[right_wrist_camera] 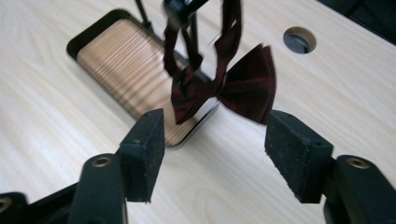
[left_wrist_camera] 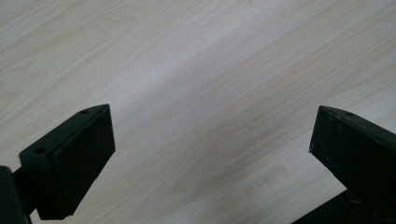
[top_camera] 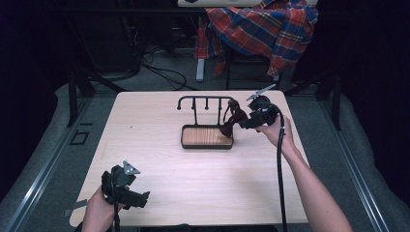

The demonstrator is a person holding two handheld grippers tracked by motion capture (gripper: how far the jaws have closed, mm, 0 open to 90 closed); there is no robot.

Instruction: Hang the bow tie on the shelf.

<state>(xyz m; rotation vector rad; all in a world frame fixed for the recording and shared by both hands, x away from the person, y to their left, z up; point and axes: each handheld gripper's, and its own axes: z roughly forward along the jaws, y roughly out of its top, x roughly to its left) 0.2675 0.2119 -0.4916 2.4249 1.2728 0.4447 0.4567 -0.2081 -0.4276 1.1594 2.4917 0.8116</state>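
A dark red bow tie (right_wrist_camera: 229,86) hangs by its strap from the right end of a black metal rack (top_camera: 205,100) that rises from a wooden-bottomed tray (top_camera: 207,137). In the high view the bow tie (top_camera: 232,120) dangles over the tray's right end. My right gripper (right_wrist_camera: 215,144) stands open just in front of the bow tie, its jaws apart and nothing between them; from above, the right gripper (top_camera: 249,118) is at the rack's right side. My left gripper (left_wrist_camera: 210,154) is open over bare tabletop, and in the high view the left gripper (top_camera: 140,198) is near the front left edge.
The light wood table (top_camera: 193,169) has a round hole (right_wrist_camera: 299,39) beyond the tray. A plaid shirt (top_camera: 263,26) drapes over a chair behind the table. Cables lie on the floor at the back.
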